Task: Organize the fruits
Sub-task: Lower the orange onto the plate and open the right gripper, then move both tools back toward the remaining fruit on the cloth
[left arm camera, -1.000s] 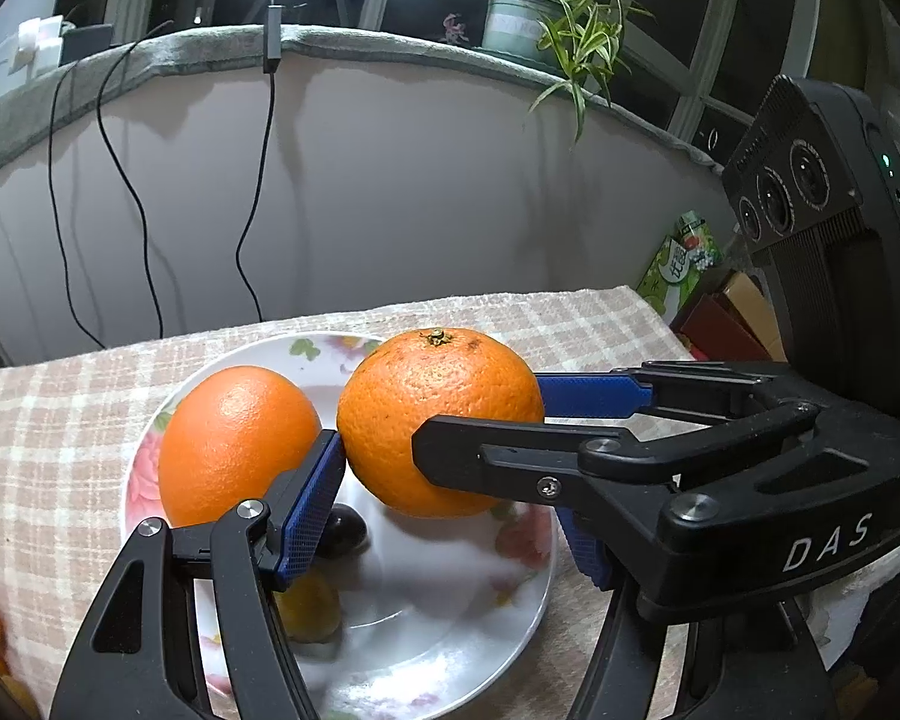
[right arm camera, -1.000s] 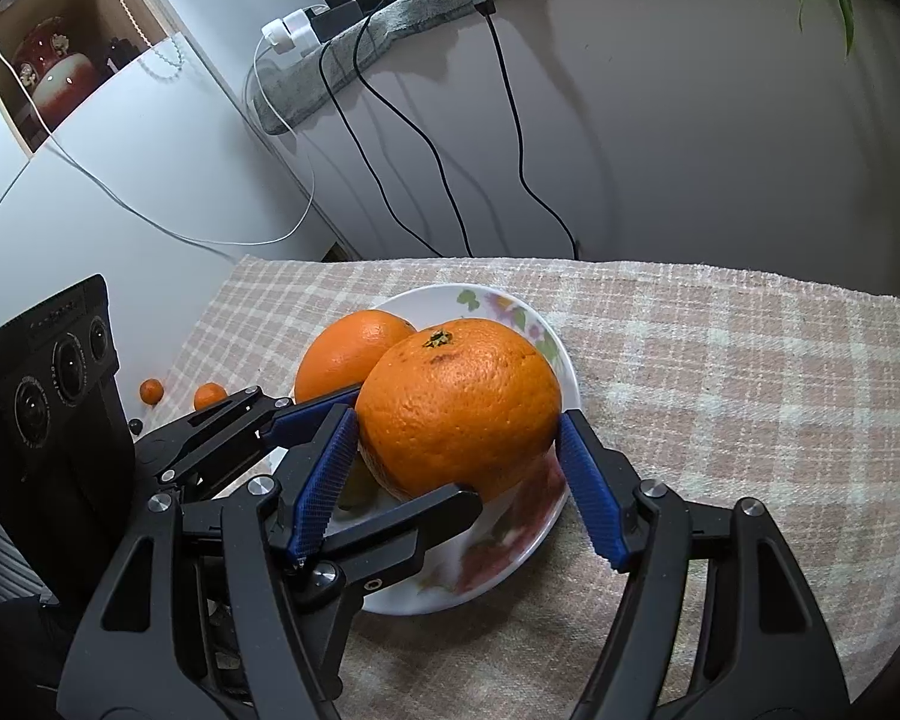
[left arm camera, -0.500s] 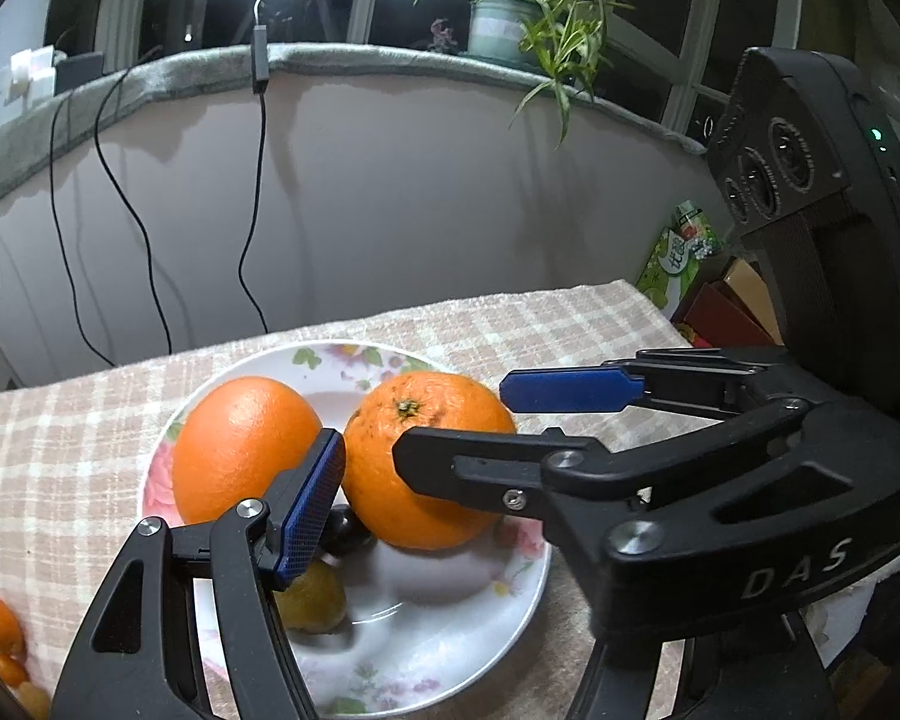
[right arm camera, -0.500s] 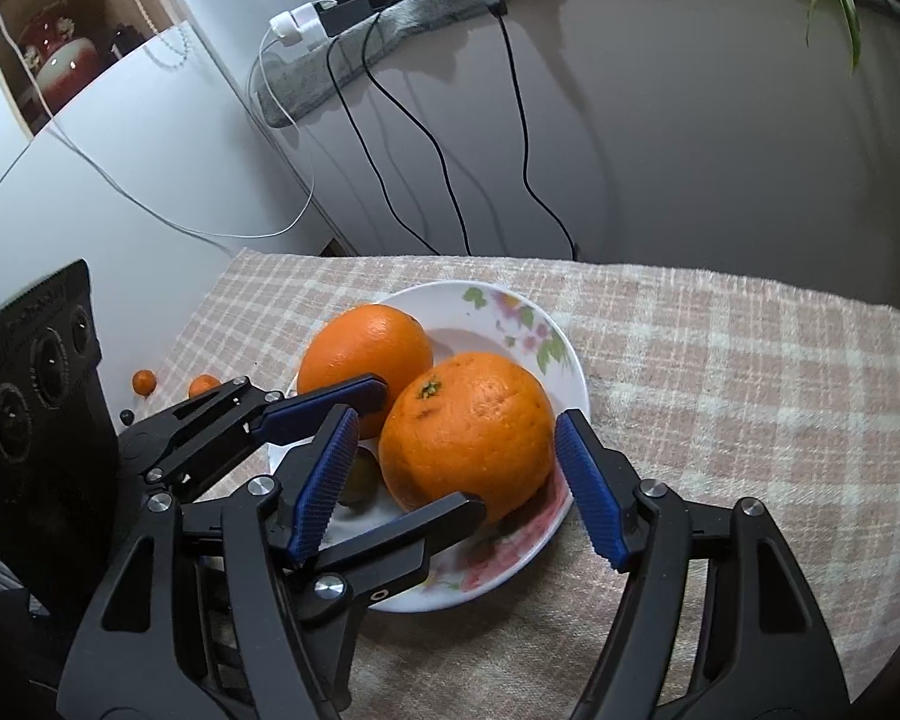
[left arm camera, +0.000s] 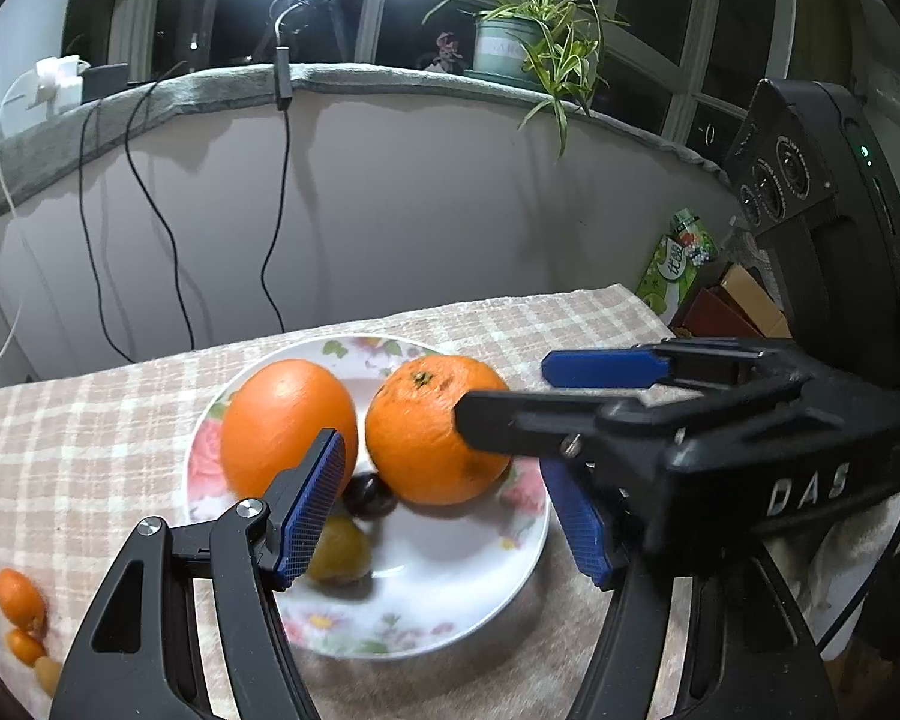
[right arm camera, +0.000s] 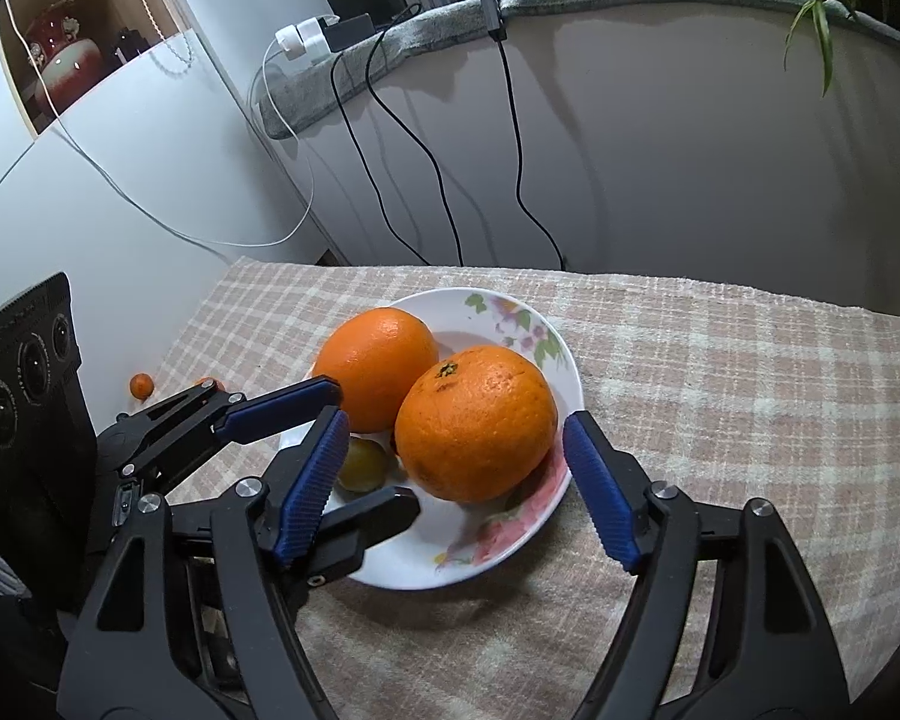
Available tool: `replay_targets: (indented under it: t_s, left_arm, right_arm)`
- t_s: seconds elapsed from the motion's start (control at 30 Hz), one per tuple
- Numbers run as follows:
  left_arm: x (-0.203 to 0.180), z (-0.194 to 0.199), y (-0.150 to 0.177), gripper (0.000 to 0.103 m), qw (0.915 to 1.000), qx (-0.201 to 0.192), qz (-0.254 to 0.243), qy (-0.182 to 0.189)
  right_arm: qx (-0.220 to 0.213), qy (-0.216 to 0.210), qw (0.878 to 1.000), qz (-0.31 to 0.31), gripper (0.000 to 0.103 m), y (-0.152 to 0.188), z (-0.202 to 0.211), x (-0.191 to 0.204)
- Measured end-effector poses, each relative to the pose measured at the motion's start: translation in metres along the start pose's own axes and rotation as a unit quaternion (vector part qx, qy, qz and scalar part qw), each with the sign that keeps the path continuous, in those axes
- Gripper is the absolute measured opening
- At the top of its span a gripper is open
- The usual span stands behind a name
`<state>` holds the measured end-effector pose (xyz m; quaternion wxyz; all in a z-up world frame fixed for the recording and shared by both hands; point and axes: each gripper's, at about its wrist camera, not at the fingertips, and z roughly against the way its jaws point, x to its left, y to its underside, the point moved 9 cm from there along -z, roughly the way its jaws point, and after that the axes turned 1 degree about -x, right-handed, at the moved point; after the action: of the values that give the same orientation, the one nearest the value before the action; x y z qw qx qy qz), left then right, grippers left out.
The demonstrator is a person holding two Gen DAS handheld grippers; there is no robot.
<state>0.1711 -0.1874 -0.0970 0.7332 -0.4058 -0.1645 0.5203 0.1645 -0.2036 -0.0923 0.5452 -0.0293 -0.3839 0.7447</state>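
Note:
A white flowered plate (left arm camera: 450, 612) (right arm camera: 498, 546) sits on the checked cloth. It holds two large oranges: a smooth one (left arm camera: 288, 426) (right arm camera: 378, 366) on the left and a rough one with a stem scar (left arm camera: 432, 429) (right arm camera: 477, 420) on the right. A small yellow-green fruit (left arm camera: 339, 552) (right arm camera: 363, 465) and a dark fruit (left arm camera: 369, 495) lie beside them. My left gripper (left arm camera: 444, 516) is open and empty above the plate's near side. My right gripper (right arm camera: 456, 492) is open and empty, its jaws either side of the rough orange, not touching it.
Several small kumquats (left arm camera: 21, 600) (right arm camera: 141, 385) lie on the cloth left of the plate. A wall with hanging cables (left arm camera: 276, 192) stands behind the table. Boxes and a green carton (left arm camera: 681, 252) sit past the table's right edge.
The rough orange, held up between my jaws a second ago, now rests on the plate. Both grippers have let go and drawn back toward me.

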Motion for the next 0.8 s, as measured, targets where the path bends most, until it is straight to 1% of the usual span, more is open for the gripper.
replay_targets:
  t_s: [0.2,0.37,0.63,0.8]
  left_arm:
    - [0.013,0.019,0.012,0.067,0.9999,-0.006,0.010,-0.009]
    - [0.031,0.039,0.020,0.067,0.9993,-0.016,0.027,-0.021]
    - [0.067,0.072,0.032,0.067,0.9966,-0.033,0.054,-0.053]
    - [0.097,0.095,0.045,0.067,0.9931,-0.040,0.070,-0.086]
  right_arm:
    - [-0.013,0.002,1.000,0.004,0.077,-0.002,0.007,0.009]
    - [-0.021,-0.001,1.000,0.019,0.077,-0.005,0.005,0.026]
    - [-0.019,-0.015,0.998,0.063,0.077,-0.005,-0.005,0.067]
    - [-0.006,-0.025,0.995,0.096,0.077,-0.004,-0.017,0.096]
